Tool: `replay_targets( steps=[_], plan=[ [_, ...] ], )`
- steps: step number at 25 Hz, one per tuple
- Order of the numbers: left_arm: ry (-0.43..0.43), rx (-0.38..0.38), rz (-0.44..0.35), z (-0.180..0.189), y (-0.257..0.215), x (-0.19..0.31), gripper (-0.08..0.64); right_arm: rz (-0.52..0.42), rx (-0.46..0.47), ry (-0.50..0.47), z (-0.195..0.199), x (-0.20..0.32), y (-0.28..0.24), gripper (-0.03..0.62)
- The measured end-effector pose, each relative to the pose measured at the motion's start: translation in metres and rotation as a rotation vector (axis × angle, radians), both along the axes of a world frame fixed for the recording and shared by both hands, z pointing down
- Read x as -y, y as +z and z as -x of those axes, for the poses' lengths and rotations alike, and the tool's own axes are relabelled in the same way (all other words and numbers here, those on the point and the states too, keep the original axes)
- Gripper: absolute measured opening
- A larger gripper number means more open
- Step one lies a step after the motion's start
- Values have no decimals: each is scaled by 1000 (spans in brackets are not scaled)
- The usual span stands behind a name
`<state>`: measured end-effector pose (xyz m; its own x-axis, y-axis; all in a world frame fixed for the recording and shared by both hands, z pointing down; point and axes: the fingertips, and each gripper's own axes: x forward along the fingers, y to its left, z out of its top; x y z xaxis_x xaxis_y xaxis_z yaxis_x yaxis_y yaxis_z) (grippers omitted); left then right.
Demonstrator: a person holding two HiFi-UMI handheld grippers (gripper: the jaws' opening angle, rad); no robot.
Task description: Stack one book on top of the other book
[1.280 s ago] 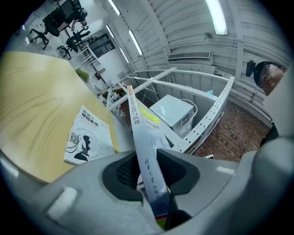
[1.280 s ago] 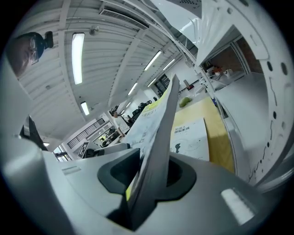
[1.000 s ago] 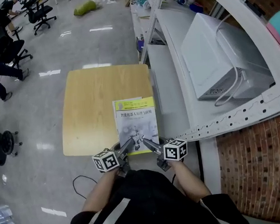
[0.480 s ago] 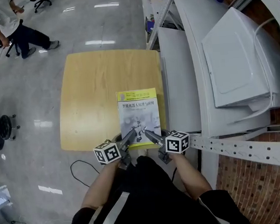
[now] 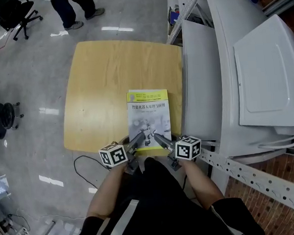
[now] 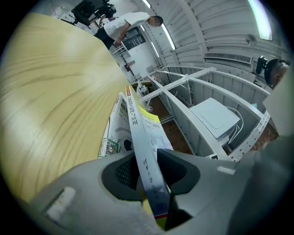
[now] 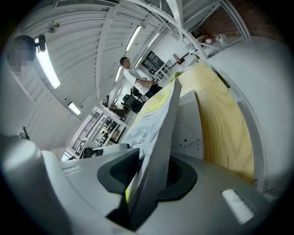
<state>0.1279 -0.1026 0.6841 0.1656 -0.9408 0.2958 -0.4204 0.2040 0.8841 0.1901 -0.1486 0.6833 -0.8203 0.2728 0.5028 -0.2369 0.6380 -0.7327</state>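
1. Grip: your left gripper [image 5: 138, 139] and right gripper [image 5: 160, 139] both have their fingers [image 6: 123, 172] clamped on the near edge of the held book [image 5: 149, 117]. The left is at the spine corner and the right at the page-side corner. The book runs straight out ahead of the fingers, over the wooden worktop [image 5: 103, 77].
2. Just below the left fingers there is a white printed face with a QR code [image 6: 110, 146]. I judge it to be the lower book, but I'm not certain. The head view shows only the top cover, so you cannot check how the two line up.
3. Risk: only one short edge is held. The far end, well beyond the fingers, will likely sag, touch down first and push the lower book out of square.
4. Risk: the lower fingers sit under the cover. If you open them late they could get pinched between the two books, and pulling back would drag the top one towards you.
5. Risk: if one gripper lets go before the other, the book will swing round the corner that is left clamped.
6. Materials: the held book is a slim, flat, rectangular paperback with a glossy white cover, a yellow band and a grey spine. It is flexible and looks slippery. The worktop is smooth pale wood grain with rounded corners. The finger pads are dark and ribbed.
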Motion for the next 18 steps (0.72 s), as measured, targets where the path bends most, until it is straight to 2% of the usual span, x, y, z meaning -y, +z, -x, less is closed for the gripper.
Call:
replay_targets(
  steps=[8,13,18],
  plan=[
    [1,-57,46,8,13,11,109,8,-32,27,7,11,8,123],
    [15,-140,132,2,21,13,106,4,-69,34,7,14,13,120],
    [24,-131,231,-1,26,12,127,-5,-106,51,4,13,16,127]
  ],
)
